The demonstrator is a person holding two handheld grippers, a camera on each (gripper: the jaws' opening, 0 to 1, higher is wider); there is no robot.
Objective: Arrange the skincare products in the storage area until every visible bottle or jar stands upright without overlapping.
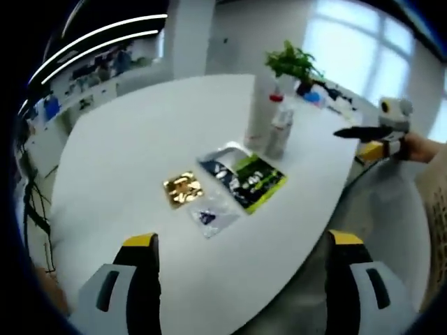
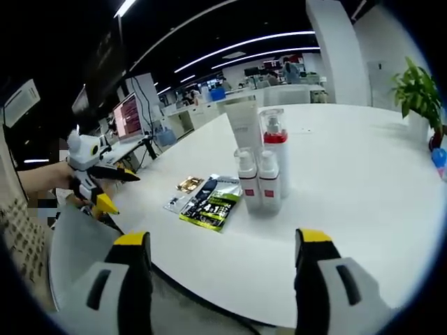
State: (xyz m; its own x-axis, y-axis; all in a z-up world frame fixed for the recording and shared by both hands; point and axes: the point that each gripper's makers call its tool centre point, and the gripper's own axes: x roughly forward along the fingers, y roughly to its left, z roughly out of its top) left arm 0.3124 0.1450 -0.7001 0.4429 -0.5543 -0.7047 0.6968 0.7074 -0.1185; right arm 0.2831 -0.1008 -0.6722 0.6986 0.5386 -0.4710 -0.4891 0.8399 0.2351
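Note:
A cluster of skincare bottles (image 2: 269,183) stands upright on the white table (image 2: 363,195): two small white ones with red labels, a taller red-banded bottle (image 2: 274,146) and a white tube (image 2: 244,120) behind. The left gripper view shows the same bottles (image 1: 278,129) at the table's far side. Flat sachets lie beside them: a green-black one (image 1: 253,181), a gold one (image 1: 183,188) and a small clear one (image 1: 209,218). My left gripper (image 1: 244,255) hovers open over the near table edge. My right gripper (image 2: 223,258) is open too, short of the bottles.
A potted plant (image 1: 293,61) and a blue object (image 1: 314,96) stand at the table's far end. A hand holds the right gripper (image 1: 380,131) beyond the table edge. Desks and monitors (image 2: 129,115) fill the office behind.

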